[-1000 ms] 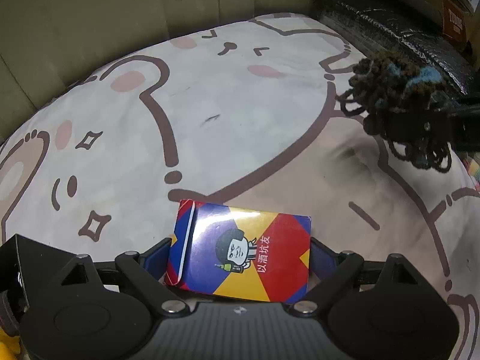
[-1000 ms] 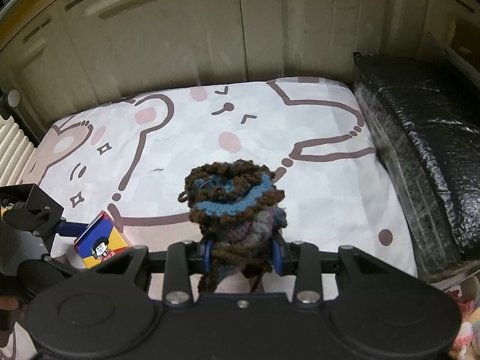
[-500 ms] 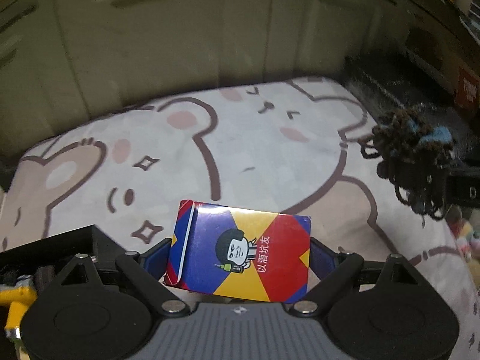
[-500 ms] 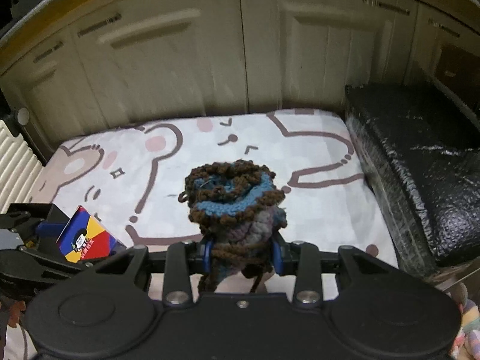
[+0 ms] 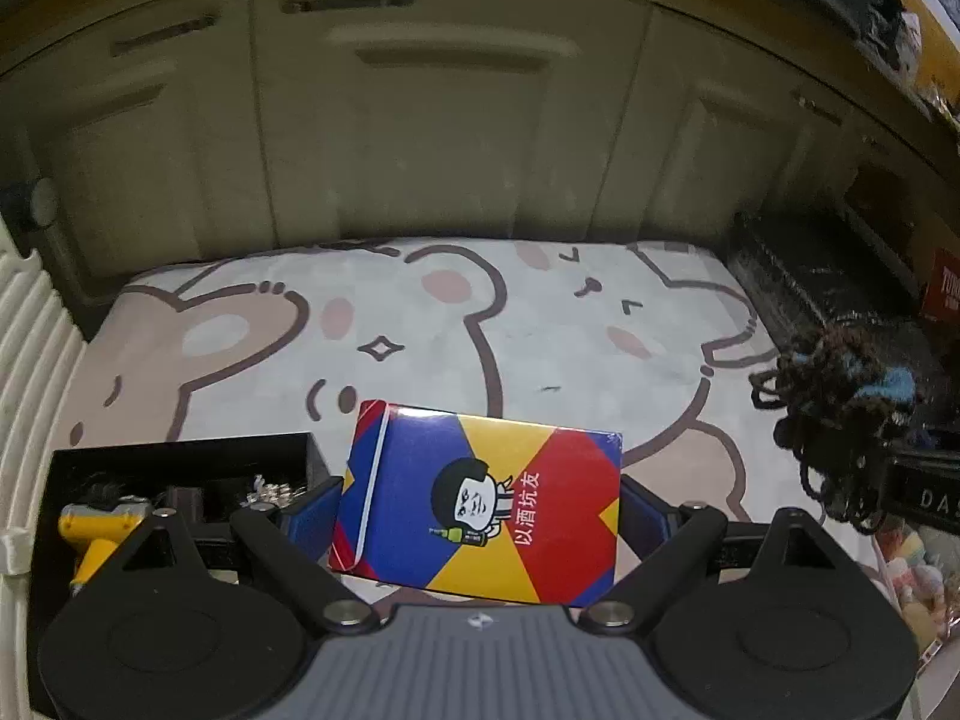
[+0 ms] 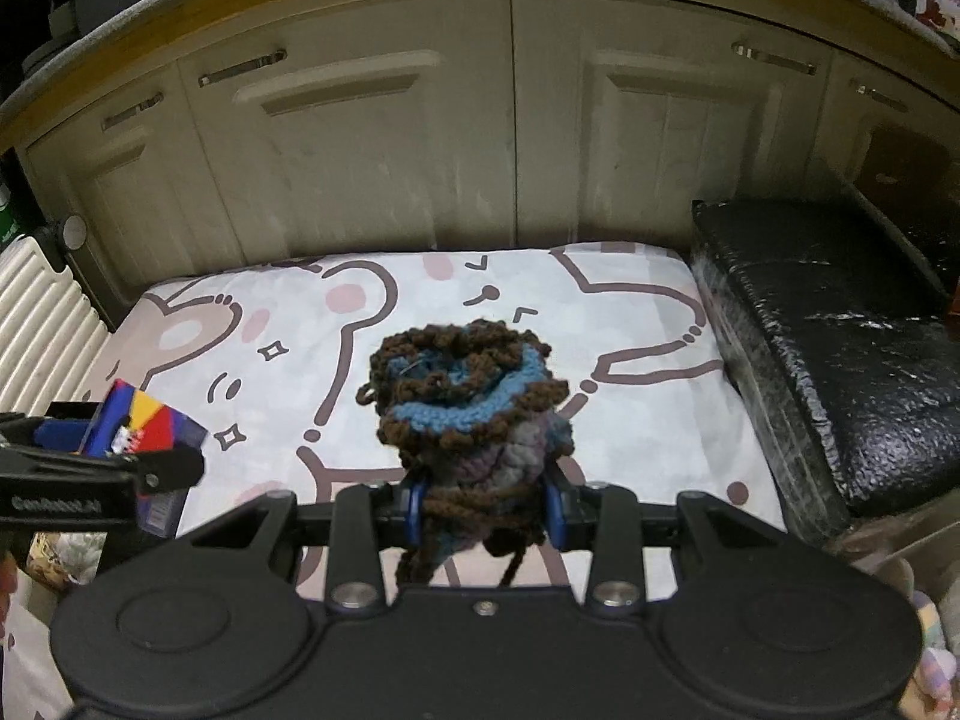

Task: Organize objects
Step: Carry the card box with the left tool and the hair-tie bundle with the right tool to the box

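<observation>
The left gripper (image 5: 480,504) is clamped on the colourful card box (image 5: 480,498), holding it by its 2 short ends above the bear-print mat (image 5: 450,324), near the mat's front edge. The right gripper (image 6: 485,501) pinches the crocheted yarn pouch (image 6: 465,396) (brown with a blue rim) over the mat's middle. A black tray (image 5: 180,462) sits at the mat's left front corner.
</observation>
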